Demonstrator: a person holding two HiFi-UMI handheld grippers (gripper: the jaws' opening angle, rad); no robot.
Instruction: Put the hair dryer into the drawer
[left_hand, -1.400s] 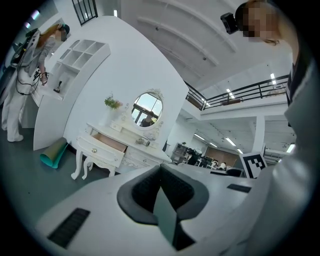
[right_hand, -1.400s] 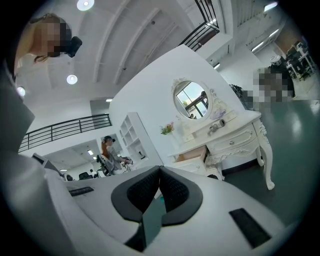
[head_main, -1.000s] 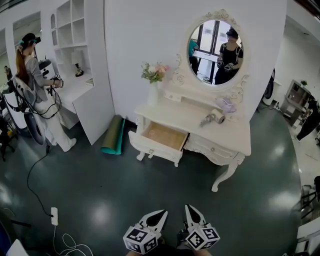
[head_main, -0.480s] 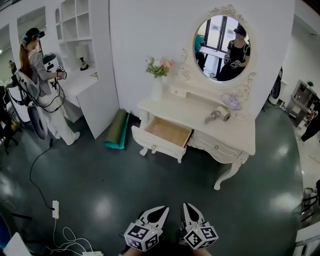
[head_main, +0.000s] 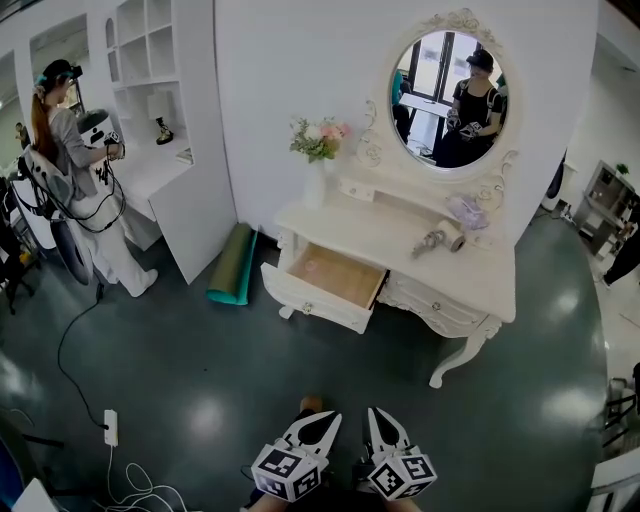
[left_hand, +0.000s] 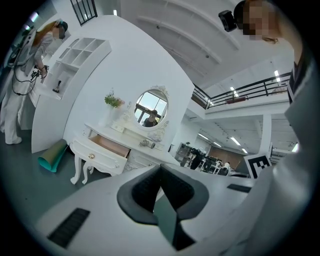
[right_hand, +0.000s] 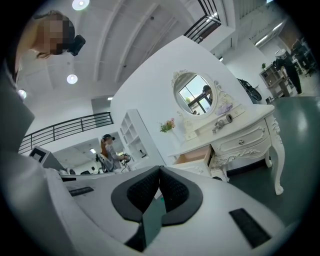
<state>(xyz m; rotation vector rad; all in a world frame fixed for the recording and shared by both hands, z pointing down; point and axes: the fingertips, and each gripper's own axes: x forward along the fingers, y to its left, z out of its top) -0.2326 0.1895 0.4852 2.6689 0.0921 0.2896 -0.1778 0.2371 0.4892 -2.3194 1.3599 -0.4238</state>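
left tool (head_main: 332, 418) shut, right tool (head_main: 375, 413) shut beside it, facing dresser (head_main: 385, 232)

The left gripper (head_main: 328, 420) and the right gripper (head_main: 378, 418) were side by side. The dressing table (head_main: 370, 232) stood well ahead of them. Its open drawer (head_main: 315, 301) was straight ahead; the hair dryer (head_main: 440, 240) lay on the tabletop further right, before the mirror (head_main: 447, 97).

Staged bedroom corner in a hall: dressing table (head_main: 372, 226), mezzanine railing (left_hand: 250, 91).
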